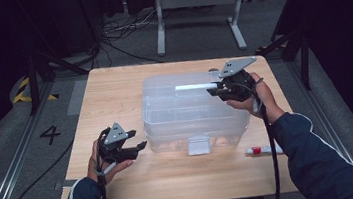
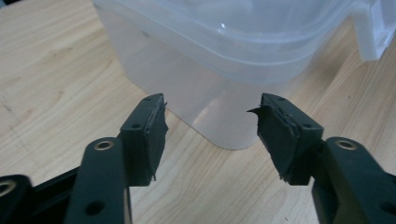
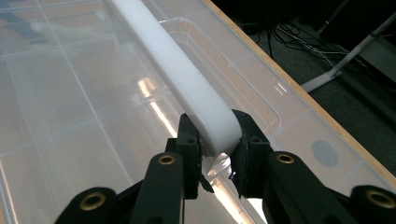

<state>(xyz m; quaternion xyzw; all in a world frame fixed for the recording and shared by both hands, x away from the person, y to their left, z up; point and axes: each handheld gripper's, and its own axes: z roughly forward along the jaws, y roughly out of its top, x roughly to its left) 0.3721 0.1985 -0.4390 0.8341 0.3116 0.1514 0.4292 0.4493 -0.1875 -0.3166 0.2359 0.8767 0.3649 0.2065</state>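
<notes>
The white plastic handle (image 3: 187,88) of the clear plastic lidded box (image 1: 166,115) is clamped by the right gripper (image 3: 219,154); at seven o'clock, the left gripper (image 2: 210,123) is held apart, empty.

Overhead view; two close box (image 1: 193,110) views

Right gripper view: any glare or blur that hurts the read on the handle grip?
Right gripper view: bright glare streaks on the clear lid beside the white handle, worst just under the right gripper; jaw contact still reads. Left gripper view: jaws sharp, box wall hazy. High view: soft overall, dark surroundings, table evenly lit.
</notes>
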